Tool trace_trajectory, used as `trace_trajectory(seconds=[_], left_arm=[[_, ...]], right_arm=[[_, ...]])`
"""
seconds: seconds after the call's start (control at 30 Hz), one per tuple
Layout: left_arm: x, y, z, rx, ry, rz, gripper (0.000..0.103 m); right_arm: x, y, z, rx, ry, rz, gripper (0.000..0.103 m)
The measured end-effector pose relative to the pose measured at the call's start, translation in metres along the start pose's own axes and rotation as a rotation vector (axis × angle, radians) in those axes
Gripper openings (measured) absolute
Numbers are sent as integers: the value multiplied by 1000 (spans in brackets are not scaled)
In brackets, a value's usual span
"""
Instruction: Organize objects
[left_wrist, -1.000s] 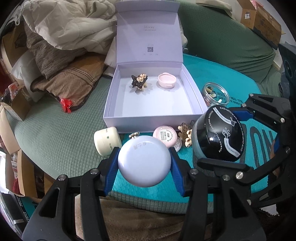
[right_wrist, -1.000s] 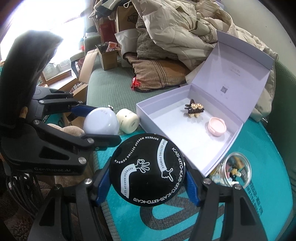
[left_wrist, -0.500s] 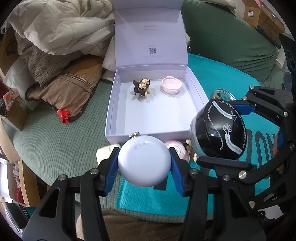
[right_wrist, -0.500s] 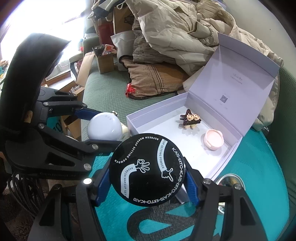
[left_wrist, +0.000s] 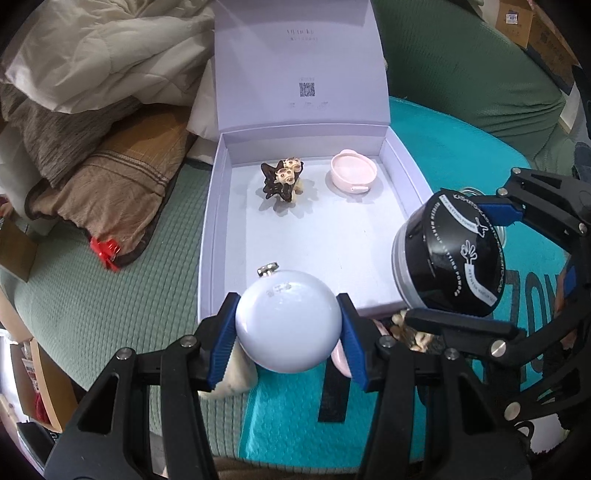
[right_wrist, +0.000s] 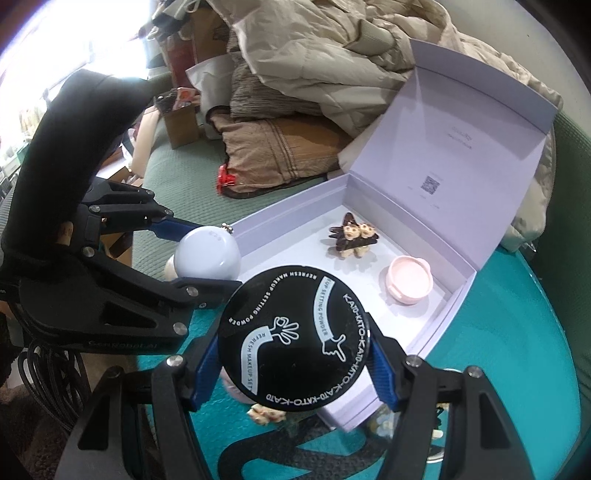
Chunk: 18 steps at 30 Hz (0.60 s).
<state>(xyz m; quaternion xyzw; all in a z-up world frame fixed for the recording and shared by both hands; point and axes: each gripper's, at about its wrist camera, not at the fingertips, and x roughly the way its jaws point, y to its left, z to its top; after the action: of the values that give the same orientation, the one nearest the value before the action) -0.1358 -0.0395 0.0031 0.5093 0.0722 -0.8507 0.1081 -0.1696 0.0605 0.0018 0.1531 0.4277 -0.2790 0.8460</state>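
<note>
My left gripper (left_wrist: 288, 321) is shut on a pale lilac round compact (left_wrist: 286, 319), held over the front wall of the open lilac box (left_wrist: 218, 236). The same compact (right_wrist: 207, 253) shows at the box's left corner in the right wrist view. My right gripper (right_wrist: 293, 349) is shut on a black powder jar (right_wrist: 295, 339) with white lettering, hovering over the box's front right corner; that jar (left_wrist: 448, 254) appears at the right of the left wrist view. Inside the box lie a brown hair claw (left_wrist: 282, 181) and a pink round case (left_wrist: 352, 171).
The box lid (left_wrist: 301, 62) stands upright at the back. Small items, a cream jar (left_wrist: 236, 380) and a beige clip (right_wrist: 266, 413), lie on the teal mat (left_wrist: 443, 155) under the grippers. A glass jar (left_wrist: 474, 192) sits right of the box. Pillows and bedding (left_wrist: 92, 92) pile up at left.
Both grippers have moved forward toward the box with their loads; the compact and the powder jar now hang over its front edge instead of over the mat.
</note>
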Motion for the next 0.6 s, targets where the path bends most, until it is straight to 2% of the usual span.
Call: trace_trajectory(seconds=[0.6], left_arm=[[51,-5,36,22,61,-24,50]], right_arm=[[30,-51,3,77,44,-39,69]])
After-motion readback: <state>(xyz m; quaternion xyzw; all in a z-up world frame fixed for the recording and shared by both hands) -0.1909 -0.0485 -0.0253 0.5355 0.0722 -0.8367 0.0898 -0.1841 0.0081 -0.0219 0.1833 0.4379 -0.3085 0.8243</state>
